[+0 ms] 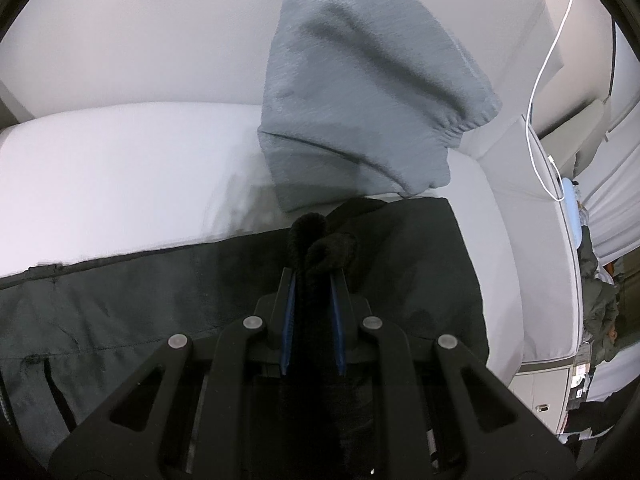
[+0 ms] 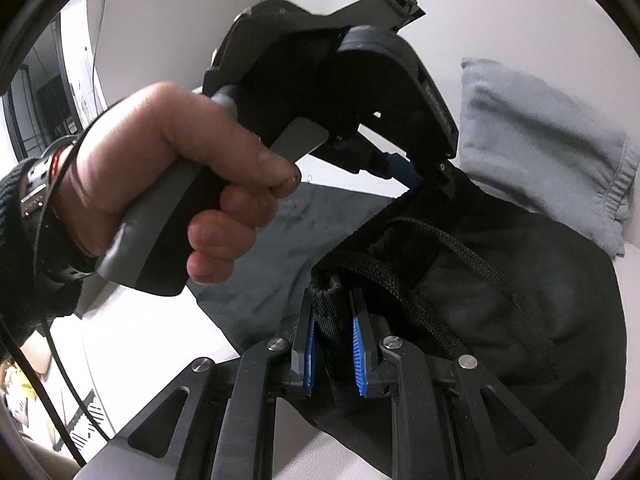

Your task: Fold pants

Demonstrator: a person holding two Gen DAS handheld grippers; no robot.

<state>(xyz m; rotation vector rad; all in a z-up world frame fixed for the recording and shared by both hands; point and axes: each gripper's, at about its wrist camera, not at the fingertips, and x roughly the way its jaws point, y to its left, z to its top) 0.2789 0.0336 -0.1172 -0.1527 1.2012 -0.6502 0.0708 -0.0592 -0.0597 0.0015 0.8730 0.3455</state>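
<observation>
1. Since the white cushion (image 1: 120,168) carries everything, I start there: it spreads wide to the left, with a bare strip on the right, and a grey garment (image 1: 360,92) leans on the backrest at the far side.
2. Across the near part of that cushion lie the dark pants (image 1: 140,292), long axis left to right in the left wrist view. One flat layer stretches away to the left, while the waist end is bunched up on the right, right under my tools.
3. At that bunched end the waistband stands up between my two hands, with a black drawstring (image 2: 424,280) looping out of it in the right wrist view.
4. My left gripper (image 1: 313,280) is narrow, its blue pads pinching a thick fold of the waistband that pokes out past the tips.
5. My right gripper (image 2: 334,320) is just as narrow, clamped on a gathered bit of the same waistband. My left hand (image 2: 168,176) and its tool sit just beyond it, up and to the left.
6. Both grips are on the right-hand end and close together, so the cloth lies away to the left of my fingers. I judge the fold must carry the waist leftward along that axis, and the left hand is nearer that side.
</observation>
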